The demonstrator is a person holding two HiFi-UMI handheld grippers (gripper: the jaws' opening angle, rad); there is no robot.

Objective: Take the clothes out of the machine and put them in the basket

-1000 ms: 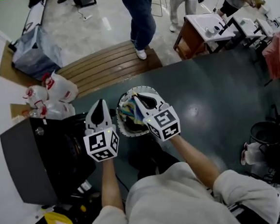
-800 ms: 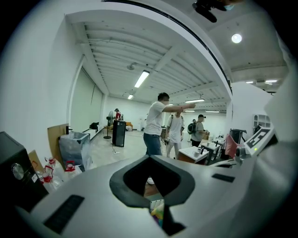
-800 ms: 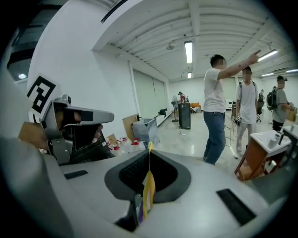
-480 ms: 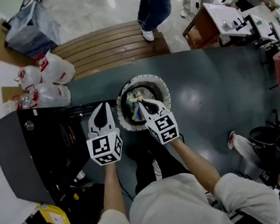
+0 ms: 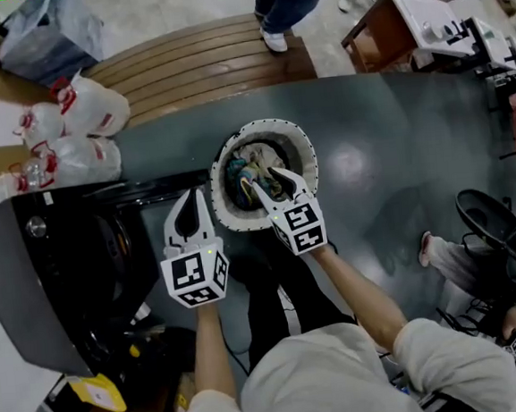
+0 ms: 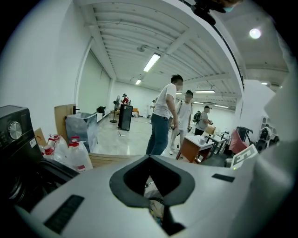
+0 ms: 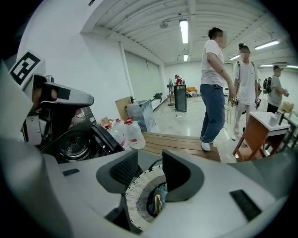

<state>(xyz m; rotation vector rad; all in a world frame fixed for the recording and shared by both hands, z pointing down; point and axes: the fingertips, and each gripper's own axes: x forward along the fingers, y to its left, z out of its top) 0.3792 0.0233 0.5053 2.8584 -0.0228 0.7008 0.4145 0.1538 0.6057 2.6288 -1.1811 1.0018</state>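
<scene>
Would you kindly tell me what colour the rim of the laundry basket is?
White with fine dark flecks; the basket's rim shows best in the head view.

Left gripper (image 5: 188,196): jaws together, empty. Right gripper (image 5: 263,180): jaws just been opening, now apart, nothing between them. Both angled forward-down.
</scene>
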